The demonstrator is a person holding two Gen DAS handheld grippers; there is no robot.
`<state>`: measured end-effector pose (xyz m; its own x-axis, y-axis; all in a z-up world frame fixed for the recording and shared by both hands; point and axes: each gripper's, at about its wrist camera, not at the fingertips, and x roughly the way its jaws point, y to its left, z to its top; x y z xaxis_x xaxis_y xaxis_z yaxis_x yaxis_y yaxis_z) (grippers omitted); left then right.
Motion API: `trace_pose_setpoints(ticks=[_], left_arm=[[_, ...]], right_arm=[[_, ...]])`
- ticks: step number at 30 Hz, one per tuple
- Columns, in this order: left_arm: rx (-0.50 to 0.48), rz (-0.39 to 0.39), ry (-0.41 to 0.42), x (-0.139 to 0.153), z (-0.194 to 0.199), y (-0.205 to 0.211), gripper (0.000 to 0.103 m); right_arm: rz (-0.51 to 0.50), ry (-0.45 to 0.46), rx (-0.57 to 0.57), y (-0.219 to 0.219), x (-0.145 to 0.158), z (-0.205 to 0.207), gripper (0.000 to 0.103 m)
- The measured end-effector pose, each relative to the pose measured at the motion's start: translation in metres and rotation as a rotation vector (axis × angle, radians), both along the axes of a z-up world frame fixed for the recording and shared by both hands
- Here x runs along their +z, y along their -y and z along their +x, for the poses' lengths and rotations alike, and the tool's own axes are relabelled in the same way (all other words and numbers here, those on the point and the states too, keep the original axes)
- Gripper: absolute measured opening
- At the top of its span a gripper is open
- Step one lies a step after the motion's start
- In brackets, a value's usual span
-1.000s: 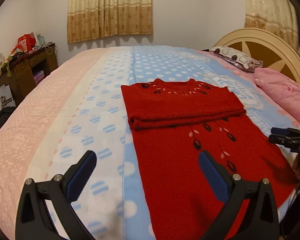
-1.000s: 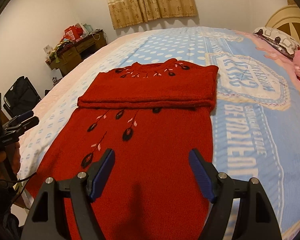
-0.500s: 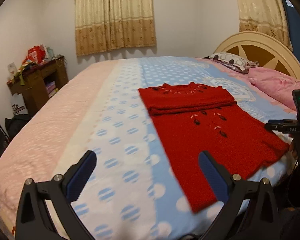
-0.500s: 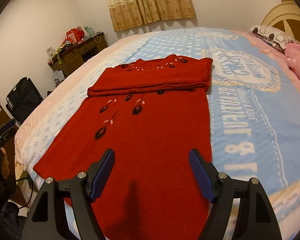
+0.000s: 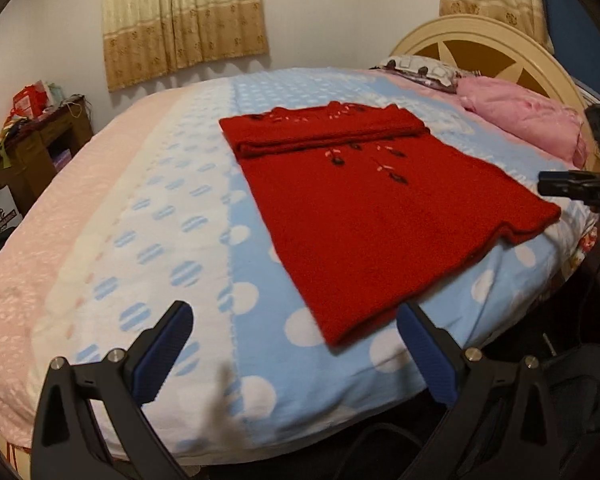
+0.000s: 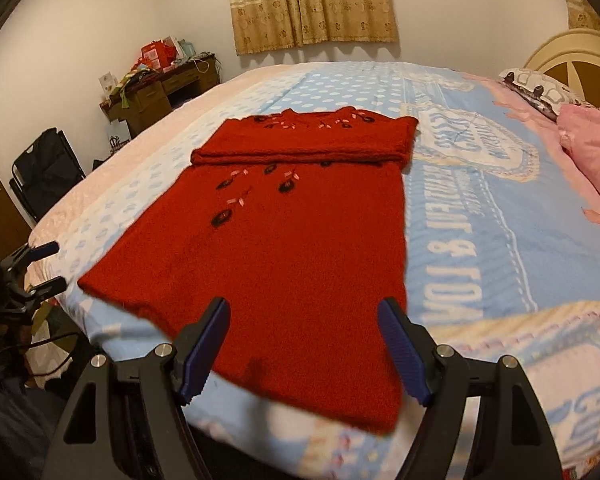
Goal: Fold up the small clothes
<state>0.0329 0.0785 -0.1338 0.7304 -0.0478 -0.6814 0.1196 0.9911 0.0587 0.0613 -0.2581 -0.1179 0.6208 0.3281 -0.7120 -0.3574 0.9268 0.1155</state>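
Left wrist view: we see the left gripper (image 5: 294,344) with its jaws spread wide and nothing between them, poised above the near edge of the bed (image 5: 112,216). The red sweater (image 5: 364,208) lies flat on the blue dotted blanket (image 5: 204,240), right of the gripper's centre line; its upper part is folded down into a thick band across the chest. Its near hem corner lies between the two fingertips in the picture, though we cannot tell any contact. At the right edge we note the other gripper (image 5: 580,188), a pink pillow (image 5: 524,116) and the headboard (image 5: 480,40).

Right wrist view: we see the right gripper (image 6: 304,322) likewise wide and empty, over the sweater's (image 6: 276,240) hem. A desk (image 6: 160,88) and curtains (image 6: 312,0) stand behind the bed.
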Motion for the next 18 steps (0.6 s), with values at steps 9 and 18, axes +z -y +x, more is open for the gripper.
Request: trace_pose_setpoints(ticks=[9,18], left_arm=[[-0.052,-0.045,-0.074,-0.021,0.01,0.005,0.089],[-0.1,-0.108,-0.098,-0.022,0.013,0.01,0.074]], right_arm=[[-0.035,-0.042,-0.086,0.035,-0.019,-0.025,0.077],[0.014,-0.045,-0.069,0.036,-0.027,-0.026,0.056]])
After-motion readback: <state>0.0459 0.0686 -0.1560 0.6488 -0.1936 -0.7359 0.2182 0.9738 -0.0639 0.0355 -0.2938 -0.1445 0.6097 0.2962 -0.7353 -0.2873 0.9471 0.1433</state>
